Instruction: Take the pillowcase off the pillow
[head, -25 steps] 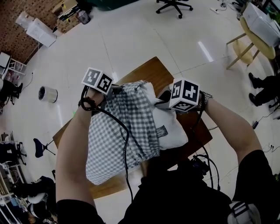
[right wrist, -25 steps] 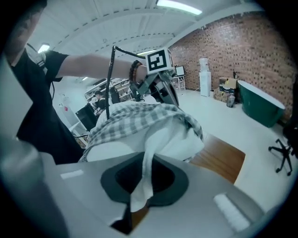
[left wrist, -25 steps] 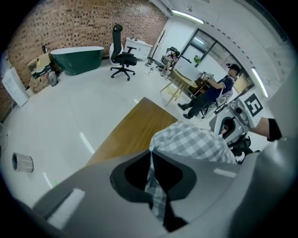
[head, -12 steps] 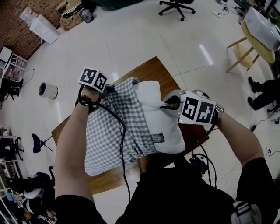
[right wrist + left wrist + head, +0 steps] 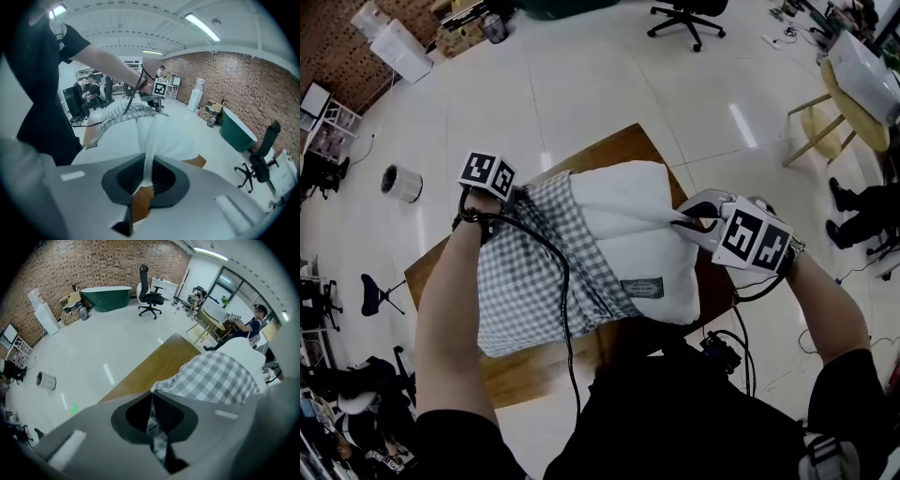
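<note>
A white pillow (image 5: 637,244) lies over a wooden table (image 5: 609,150), half out of a grey checked pillowcase (image 5: 525,281) that covers its left part. My left gripper (image 5: 520,192) is shut on the pillowcase's far edge; in the left gripper view a strip of checked cloth (image 5: 157,427) is pinched between the jaws. My right gripper (image 5: 682,217) is shut on the pillow's right side, and in the right gripper view a fold of white pillow fabric (image 5: 147,150) runs into the closed jaws. A small label (image 5: 642,288) shows on the pillow near the pillowcase's opening.
The table stands on a glossy white floor. A black cable (image 5: 562,309) runs from the left gripper across the pillowcase. Far off stand an office chair (image 5: 686,13), a round wooden table (image 5: 853,84) at right and a white bin (image 5: 400,183) at left. A person's shoes (image 5: 848,202) show at right.
The two grippers have drawn apart: the right one moved right with the pillow, the left one moved left with the pillowcase. Much more white pillow is bared than before.
</note>
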The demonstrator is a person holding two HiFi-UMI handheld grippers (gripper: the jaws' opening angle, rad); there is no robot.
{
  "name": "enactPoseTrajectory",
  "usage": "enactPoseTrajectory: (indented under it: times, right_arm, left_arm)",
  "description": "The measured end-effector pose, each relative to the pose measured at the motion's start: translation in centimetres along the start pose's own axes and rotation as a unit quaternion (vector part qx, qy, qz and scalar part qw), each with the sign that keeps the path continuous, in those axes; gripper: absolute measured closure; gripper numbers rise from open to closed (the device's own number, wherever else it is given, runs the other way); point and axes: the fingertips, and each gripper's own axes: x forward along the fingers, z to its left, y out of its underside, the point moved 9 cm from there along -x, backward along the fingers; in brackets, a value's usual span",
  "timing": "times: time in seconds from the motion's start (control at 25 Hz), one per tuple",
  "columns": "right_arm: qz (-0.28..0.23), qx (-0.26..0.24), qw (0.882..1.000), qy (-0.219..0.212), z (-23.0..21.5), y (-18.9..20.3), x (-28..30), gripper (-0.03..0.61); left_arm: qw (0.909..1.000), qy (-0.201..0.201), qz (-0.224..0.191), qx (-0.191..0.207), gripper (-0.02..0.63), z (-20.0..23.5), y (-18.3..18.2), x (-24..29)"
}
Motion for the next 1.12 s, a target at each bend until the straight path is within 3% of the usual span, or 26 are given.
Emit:
enactPoseTrajectory:
  times: [0.32, 0.6, 0.92, 1.12]
  right_arm:
    - [0.007, 0.032, 0.999, 0.022, -1.1, 2.2, 0.8, 0.561]
    - [0.002, 0.043, 0.998, 0.051, -1.6, 3.4, 2.6, 0.544]
    - [-0.001, 0.058, 0.994, 0.087, -1.8, 4.5, 2.8, 0.408]
    - [-0.022, 0.048, 0.994, 0.094, -0.4, 5.3, 1.9, 0.403]
  left_arm:
    - [0.9995, -0.023, -0.017, -0.010, 0.606, 1.7, 2.0, -1.0]
    - [0.9950, -0.044, -0.068, 0.058, 0.604, -0.4, 2.3, -1.5]
    - [0.9770, -0.081, -0.167, 0.105, 0.545, -3.9, 2.2, -4.1]
    - [0.9613, -0.107, -0.231, 0.105, 0.506, -6.2, 3.2, -6.8]
